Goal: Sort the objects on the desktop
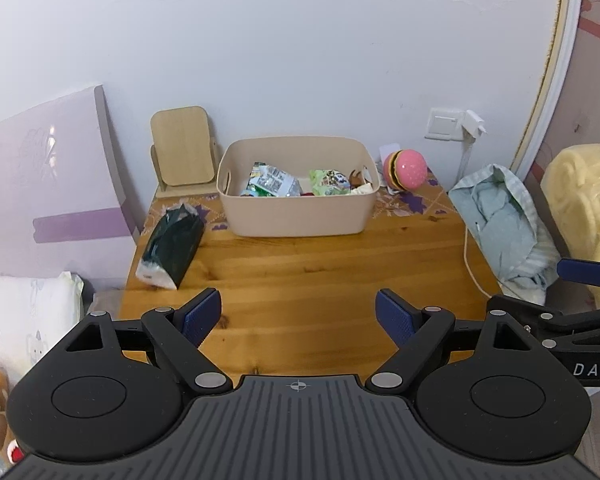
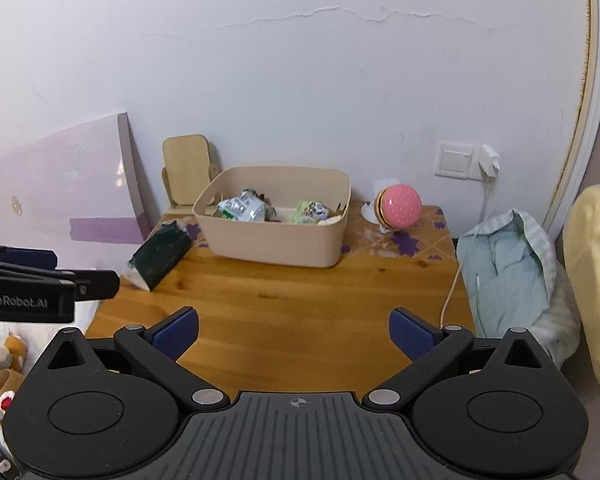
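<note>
Lying well beyond both spread grippers (image 1: 298,320) (image 2: 294,336), snack-filled bin (image 1: 300,216).

a wooden table (image 1: 300,280) is standing against the wall, its far strip showing a purple flower pattern. a beige bin (image 1: 298,196) is sitting on it near the back, a dark green tissue pack (image 1: 172,246) is lying to the bin's left, a wooden stand (image 1: 184,152) is standing behind that, and a pink burger-shaped toy (image 1: 405,169) is resting at the back right corner.
</note>
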Tool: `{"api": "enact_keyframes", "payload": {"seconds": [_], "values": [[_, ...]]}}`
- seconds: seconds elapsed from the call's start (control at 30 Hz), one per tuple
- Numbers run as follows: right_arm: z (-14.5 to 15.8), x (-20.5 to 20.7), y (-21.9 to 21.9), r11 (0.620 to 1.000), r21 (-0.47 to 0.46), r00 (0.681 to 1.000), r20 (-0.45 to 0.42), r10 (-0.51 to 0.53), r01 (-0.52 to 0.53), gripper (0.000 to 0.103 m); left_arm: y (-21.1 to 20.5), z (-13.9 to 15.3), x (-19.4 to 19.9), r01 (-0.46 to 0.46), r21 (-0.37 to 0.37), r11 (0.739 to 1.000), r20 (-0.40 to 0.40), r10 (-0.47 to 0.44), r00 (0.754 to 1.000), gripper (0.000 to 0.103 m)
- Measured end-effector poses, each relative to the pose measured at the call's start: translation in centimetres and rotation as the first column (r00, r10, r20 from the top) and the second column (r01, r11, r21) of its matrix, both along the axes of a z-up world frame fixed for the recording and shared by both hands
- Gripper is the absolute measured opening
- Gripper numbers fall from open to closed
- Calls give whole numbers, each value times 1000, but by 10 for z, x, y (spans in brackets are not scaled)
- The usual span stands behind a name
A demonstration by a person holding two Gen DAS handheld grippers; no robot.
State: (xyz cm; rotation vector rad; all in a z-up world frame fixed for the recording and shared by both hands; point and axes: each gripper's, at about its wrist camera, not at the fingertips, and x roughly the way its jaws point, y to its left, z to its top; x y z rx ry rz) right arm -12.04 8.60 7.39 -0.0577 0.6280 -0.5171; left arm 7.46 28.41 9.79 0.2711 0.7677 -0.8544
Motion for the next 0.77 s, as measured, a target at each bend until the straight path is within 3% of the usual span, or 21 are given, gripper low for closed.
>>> {"api": "enact_keyframes", "payload": {"seconds": [0.13, 0.3, 0.77], "values": [[1, -14, 10, 1000, 23, 1000, 4, -6, 6, 103, 17, 5, -11, 8, -13, 1000, -48, -8, 999, 86], [1, -28, 25, 999, 45, 1000, 3, -3, 3, 103, 33, 13, -24, 14, -14, 1000, -36, -14, 999, 86], [11, -37, 54, 1000, -12, 1000, -1, 11, -11, 103, 68, 27, -22, -1, -32, 999, -47, 0, 999, 86]]}}
